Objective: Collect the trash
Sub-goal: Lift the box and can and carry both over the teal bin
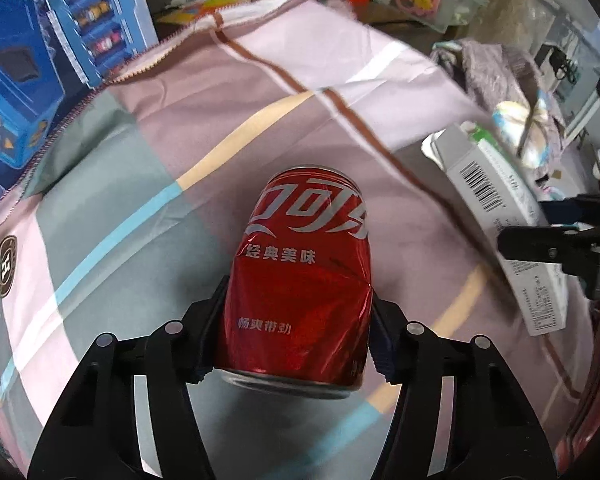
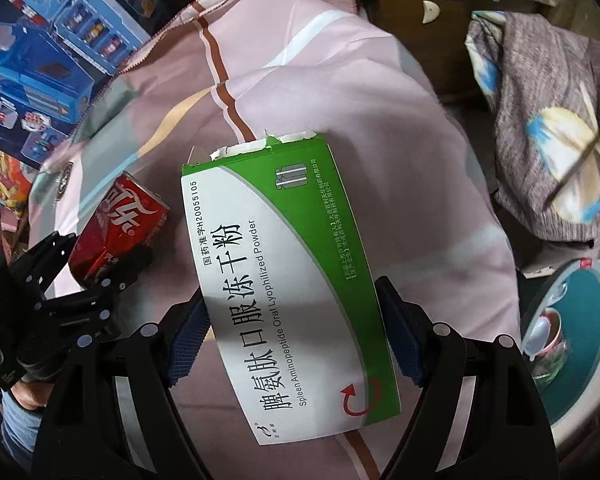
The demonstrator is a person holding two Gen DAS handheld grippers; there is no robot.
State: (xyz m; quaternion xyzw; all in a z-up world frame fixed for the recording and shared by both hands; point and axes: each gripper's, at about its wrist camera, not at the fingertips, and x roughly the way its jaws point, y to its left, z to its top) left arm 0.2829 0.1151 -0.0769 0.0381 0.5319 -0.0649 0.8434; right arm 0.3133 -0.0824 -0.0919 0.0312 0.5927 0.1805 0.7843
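Observation:
A dented red cola can (image 1: pixel 304 264) lies between the fingers of my left gripper (image 1: pixel 296 320), whose pads press its sides; the gripper is shut on it. The right wrist view shows the same can (image 2: pixel 120 232) held off the bedcover by the left gripper (image 2: pixel 100 276). My right gripper (image 2: pixel 296 320) is shut on a green and white medicine box (image 2: pixel 276 240) with a torn top flap, pads on both long edges. In the left wrist view that box (image 1: pixel 496 208) and the right gripper (image 1: pixel 540 224) sit at the right edge.
A pink, grey and blue plaid bedcover (image 1: pixel 140 160) lies under both grippers. Blue toy boxes (image 1: pixel 20 80) stand at the far left. A grey patterned garment (image 2: pixel 560 140) is heaped at the right, with a teal basin (image 2: pixel 580 340) holding a cup below it.

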